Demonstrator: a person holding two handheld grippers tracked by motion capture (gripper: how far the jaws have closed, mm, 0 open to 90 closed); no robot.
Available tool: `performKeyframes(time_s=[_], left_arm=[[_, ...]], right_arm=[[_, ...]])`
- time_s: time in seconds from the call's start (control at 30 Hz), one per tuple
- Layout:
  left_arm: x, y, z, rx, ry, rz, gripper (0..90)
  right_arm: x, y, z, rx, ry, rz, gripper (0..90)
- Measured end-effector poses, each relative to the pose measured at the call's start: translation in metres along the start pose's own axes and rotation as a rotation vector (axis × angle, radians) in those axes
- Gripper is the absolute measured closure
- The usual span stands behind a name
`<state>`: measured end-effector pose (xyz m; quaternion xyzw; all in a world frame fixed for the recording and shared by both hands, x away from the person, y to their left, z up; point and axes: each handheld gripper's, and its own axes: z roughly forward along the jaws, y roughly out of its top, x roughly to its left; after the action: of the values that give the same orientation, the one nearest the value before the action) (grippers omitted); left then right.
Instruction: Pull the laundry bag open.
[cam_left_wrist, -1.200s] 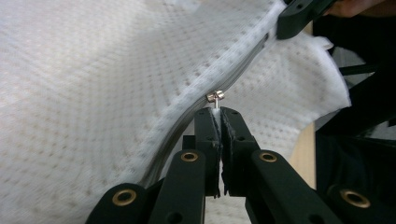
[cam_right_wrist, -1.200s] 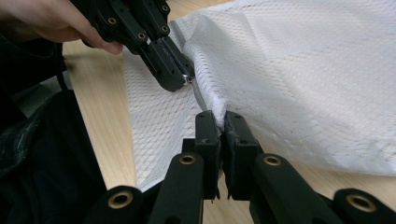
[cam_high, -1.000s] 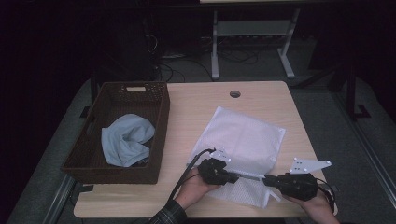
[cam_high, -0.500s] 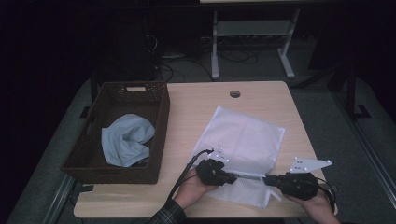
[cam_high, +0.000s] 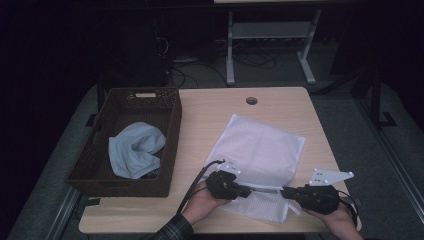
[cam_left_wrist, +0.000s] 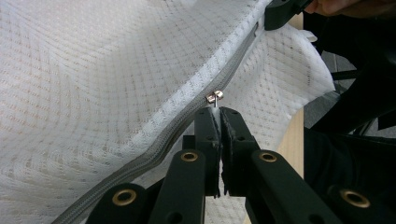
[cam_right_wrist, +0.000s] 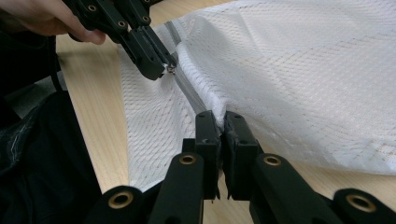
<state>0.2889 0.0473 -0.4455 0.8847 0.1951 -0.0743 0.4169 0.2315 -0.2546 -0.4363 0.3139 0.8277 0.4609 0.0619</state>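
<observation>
Mesh bag: the white mesh bag (cam_high: 260, 157) lies flat on the worktop (cam_high: 210, 115), just right of the basket (cam_high: 125, 142), its zip edge (cam_left_wrist: 154, 116) along the side nearest you.
Left tongs: your left tongs (cam_left_wrist: 219, 112) are pressed together on the small metal zip pull (cam_left_wrist: 215, 97), so you can run the slider along the zip.
Right tongs: your right tongs (cam_right_wrist: 222, 122) are clamped on the bag's zip edge a little further along from the pull, likely to keep the fabric taut while the pull travels.
Basket: it holds a crumpled pale blue cloth (cam_high: 135, 150), probably meant for the bag.
Hard to tell: how much of the pull sits between the left pads is hidden by the pads themselves.
Zip state: whether the stretch between your two tongs is open or closed is unclear.
Cut off: the bag's far corners run out of both gripper views.
</observation>
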Motion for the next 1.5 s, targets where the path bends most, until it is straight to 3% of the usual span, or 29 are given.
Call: performKeyframes(time_s=[0.53,1.07,1.5], left_arm=[[0.007,-0.005,-0.004,0.003,0.029,-0.018,86.9],[0.01,-0.006,-0.009,-0.015,0.016,-0.031,86.8],[0.013,-0.009,-0.01,0.022,0.044,-0.043,87.0]], right_arm=[[0.0,-0.001,0.0,0.002,-0.013,-0.001,85.2],[-0.001,-0.001,-0.002,-0.001,-0.027,0.008,85.2],[0.0,0.0,-0.001,0.004,-0.018,-0.005,85.3]])
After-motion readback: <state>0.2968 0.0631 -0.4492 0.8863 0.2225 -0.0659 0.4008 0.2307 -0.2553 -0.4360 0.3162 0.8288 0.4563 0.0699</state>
